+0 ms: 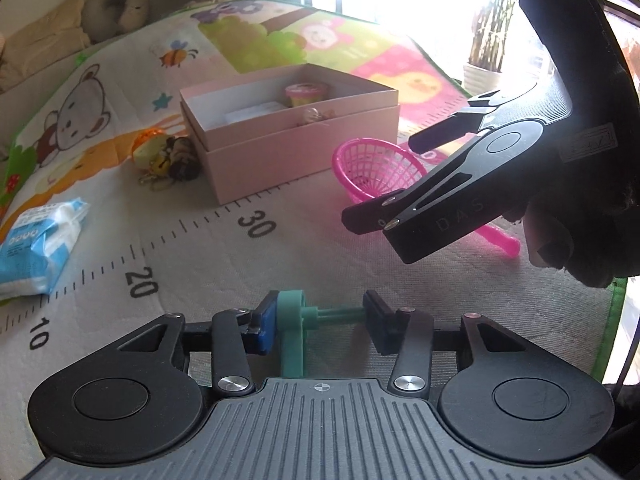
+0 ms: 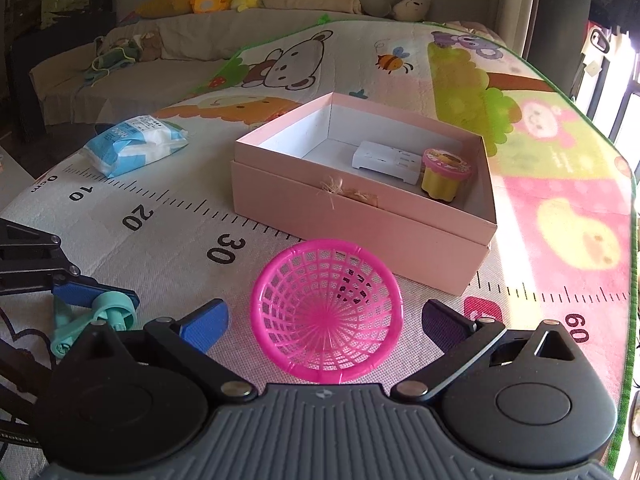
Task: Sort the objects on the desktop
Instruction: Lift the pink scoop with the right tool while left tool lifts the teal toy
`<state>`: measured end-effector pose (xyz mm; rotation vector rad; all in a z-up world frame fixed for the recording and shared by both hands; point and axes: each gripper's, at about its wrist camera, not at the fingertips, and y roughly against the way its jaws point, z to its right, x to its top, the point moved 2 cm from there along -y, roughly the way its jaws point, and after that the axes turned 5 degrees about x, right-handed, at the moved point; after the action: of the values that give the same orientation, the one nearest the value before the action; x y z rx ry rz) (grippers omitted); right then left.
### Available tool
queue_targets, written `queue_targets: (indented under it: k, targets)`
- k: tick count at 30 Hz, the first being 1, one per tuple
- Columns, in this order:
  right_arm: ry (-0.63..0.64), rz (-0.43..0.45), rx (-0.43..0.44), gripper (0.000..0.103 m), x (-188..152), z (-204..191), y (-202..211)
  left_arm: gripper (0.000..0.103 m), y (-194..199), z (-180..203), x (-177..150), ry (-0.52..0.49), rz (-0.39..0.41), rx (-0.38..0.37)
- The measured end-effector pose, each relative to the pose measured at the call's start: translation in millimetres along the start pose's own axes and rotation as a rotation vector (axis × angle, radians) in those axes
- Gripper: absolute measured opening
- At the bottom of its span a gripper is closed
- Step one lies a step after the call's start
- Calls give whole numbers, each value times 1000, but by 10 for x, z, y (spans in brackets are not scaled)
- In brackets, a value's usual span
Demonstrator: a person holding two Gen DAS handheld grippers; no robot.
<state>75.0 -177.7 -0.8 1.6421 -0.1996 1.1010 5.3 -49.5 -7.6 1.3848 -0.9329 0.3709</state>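
Tissue pack (image 2: pixel 134 144) far left on mat (image 2: pixel 180 240), soft. Left gripper (image 1: pixel 320 322) clenched on teal plastic toy (image 1: pixel 294 330) (rigid, light; grip across shaft). Right gripper (image 2: pixel 324 320) spread wide around pink basket (image 2: pixel 326 312), flimsy; pinch rim. Pink box (image 2: pixel 360 216) behind.

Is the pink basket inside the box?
No, the pink basket lies on its side on the mat, in front of the box.
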Motion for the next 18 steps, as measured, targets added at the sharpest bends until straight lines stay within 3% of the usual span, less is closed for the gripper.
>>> queue_targets:
  k: [4,6,11,13,18]
  targets:
    - [-40,-27,9,101,25,35,-80,49,27,-20,-4,5,0,3]
    - [-34,-35,11,84,41,28,-50,49,78,-42,18,14,15,16]
    - [-35,43,7,84,152,18,294,48,395,-116,270,3,132,52]
    - [-57,109,17,84,312,78,560,48,565,-166,489,-15,198,65]
    - [-121,373,-46,84,1001,386,1378,48,900,-263,1273,-90,413,139]
